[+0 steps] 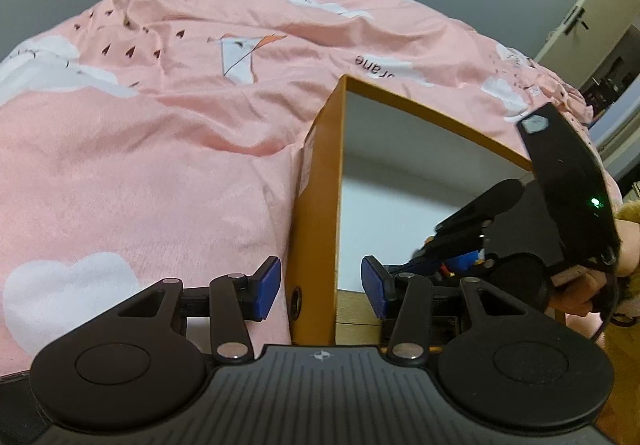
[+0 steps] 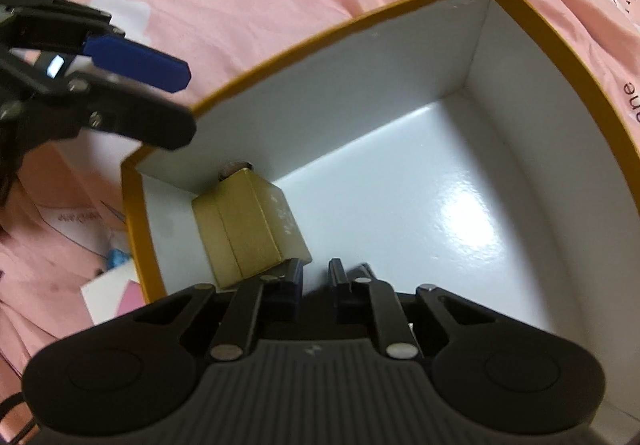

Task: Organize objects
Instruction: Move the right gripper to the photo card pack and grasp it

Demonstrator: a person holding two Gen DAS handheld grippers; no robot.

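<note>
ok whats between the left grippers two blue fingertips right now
The orange box's side wall. In the left wrist view the left gripper straddles it, one pad outside over the pink bedspread, the other inside; contact isn't clear.

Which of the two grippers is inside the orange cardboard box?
The right gripper, low beside the small tan box; the left gripper straddles a wall of the orange cardboard box.

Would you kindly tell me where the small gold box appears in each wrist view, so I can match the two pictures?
Left wrist view: the small gold box is not visible.
Right wrist view: small gold box sits lower left of centre, in a corner of the big box, just ahead of the right tongs.
Shared landmark: the big box's mustard-yellow rim.
</note>
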